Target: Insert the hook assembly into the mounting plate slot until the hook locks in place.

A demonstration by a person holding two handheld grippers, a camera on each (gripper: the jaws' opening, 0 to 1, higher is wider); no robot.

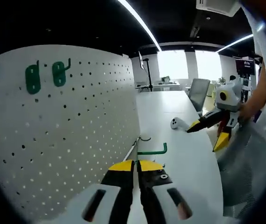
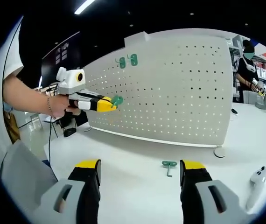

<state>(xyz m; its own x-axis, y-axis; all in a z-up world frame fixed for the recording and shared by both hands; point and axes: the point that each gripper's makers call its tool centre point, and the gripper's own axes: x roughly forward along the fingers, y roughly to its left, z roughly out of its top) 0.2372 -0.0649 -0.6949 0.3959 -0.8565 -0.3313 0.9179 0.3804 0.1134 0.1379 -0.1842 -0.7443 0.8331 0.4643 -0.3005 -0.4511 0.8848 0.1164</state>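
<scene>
Hook assemblies are in play in three places: one green hook (image 2: 117, 100) is pinched in the closed fingers of the left gripper (image 2: 106, 104), close to the white pegboard (image 2: 179, 88); another (image 2: 169, 165) lies loose on the counter (image 2: 137, 182) before the board; two green hooks (image 1: 45, 76) already hang high on the board. Judged by looks, each is a small, light, stiff plastic-and-wire piece, easily twisted in a pinch, so the flat plate suits gripping, leaving the prongs free for the holes. The right gripper (image 2: 140, 175) hovers over the counter, fingers spread wide and empty. A white controller (image 2: 258, 183) lies off to one side.
</scene>
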